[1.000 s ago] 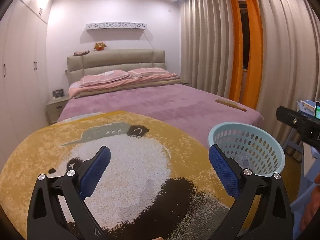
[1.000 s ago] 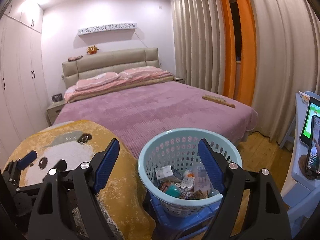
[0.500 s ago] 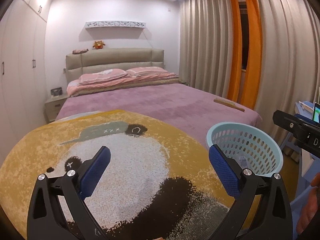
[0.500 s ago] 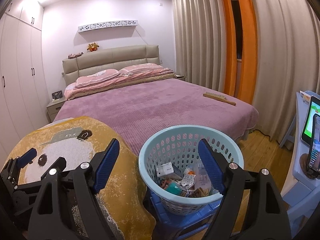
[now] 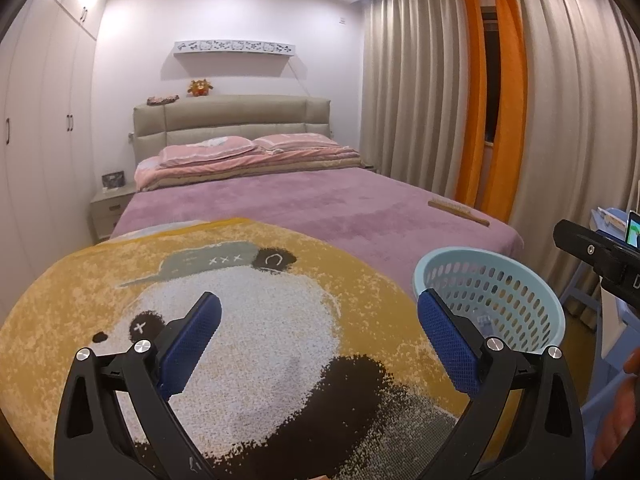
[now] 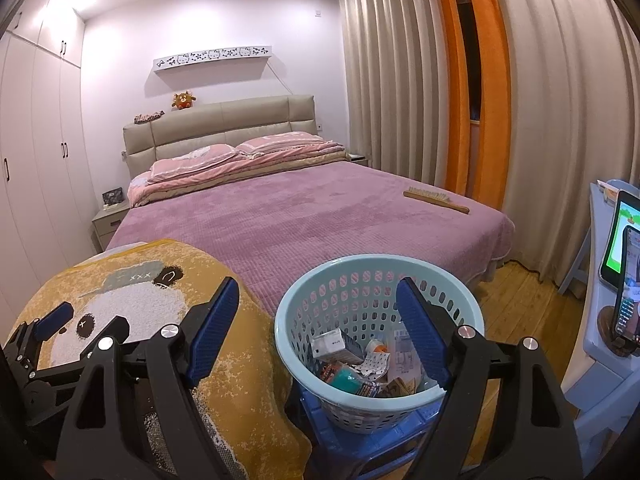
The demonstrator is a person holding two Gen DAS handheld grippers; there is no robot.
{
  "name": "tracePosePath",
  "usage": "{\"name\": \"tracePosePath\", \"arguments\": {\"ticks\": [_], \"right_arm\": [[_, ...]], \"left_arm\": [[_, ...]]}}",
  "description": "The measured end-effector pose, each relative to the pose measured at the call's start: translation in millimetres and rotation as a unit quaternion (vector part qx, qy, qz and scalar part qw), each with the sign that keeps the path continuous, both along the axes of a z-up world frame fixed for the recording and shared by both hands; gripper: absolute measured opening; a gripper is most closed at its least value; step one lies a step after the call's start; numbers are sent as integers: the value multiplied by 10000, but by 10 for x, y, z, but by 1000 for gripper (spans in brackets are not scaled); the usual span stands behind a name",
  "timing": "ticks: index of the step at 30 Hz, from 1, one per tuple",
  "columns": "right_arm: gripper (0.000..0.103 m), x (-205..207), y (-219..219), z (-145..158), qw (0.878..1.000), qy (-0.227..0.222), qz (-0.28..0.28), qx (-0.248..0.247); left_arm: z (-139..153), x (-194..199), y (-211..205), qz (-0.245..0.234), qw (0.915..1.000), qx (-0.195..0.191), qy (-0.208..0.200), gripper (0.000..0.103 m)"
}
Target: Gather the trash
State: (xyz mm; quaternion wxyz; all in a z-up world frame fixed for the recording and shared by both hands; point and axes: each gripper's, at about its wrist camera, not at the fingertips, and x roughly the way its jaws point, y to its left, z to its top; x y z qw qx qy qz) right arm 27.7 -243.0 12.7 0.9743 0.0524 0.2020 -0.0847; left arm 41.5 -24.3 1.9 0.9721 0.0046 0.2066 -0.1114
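Observation:
A light blue perforated basket (image 6: pixel 360 276) stands on a blue stool (image 6: pixel 372 448) at the foot of the bed and holds several pieces of trash (image 6: pixel 352 364): small boxes, wrappers, a teal item. My right gripper (image 6: pixel 320 328) is open and empty, held above the basket's near left rim. My left gripper (image 5: pixel 320 336) is open and empty over the yellow panda rug (image 5: pixel 260 320); the basket (image 5: pixel 492 280) lies to its right. The left gripper also shows at the left edge of the right wrist view (image 6: pixel 52 320).
The panda rug (image 6: pixel 132 304) drapes over the near corner of a purple bed (image 6: pixel 304 216). A wooden brush (image 6: pixel 436 199) lies on the bed's right side. A pale blue table with phones (image 6: pixel 620 248) stands right. Curtains (image 6: pixel 520 100) hang behind, wardrobes (image 6: pixel 36 152) left.
Both grippers have tilted slightly, so the room sits a little lower in view. Both stay open and empty; the basket and trash have not moved.

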Motion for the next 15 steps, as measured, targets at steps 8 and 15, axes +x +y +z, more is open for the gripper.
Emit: {"name": "tracePosePath", "arguments": {"ticks": [8, 15], "right_arm": [[77, -8, 35, 8, 10000, -36, 16, -84], [77, 16, 29, -2, 10000, 16, 49, -55]], "left_arm": [[-11, -1, -12, -16, 10000, 30, -8, 96], [-15, -7, -21, -36, 10000, 20, 17, 96]]}}
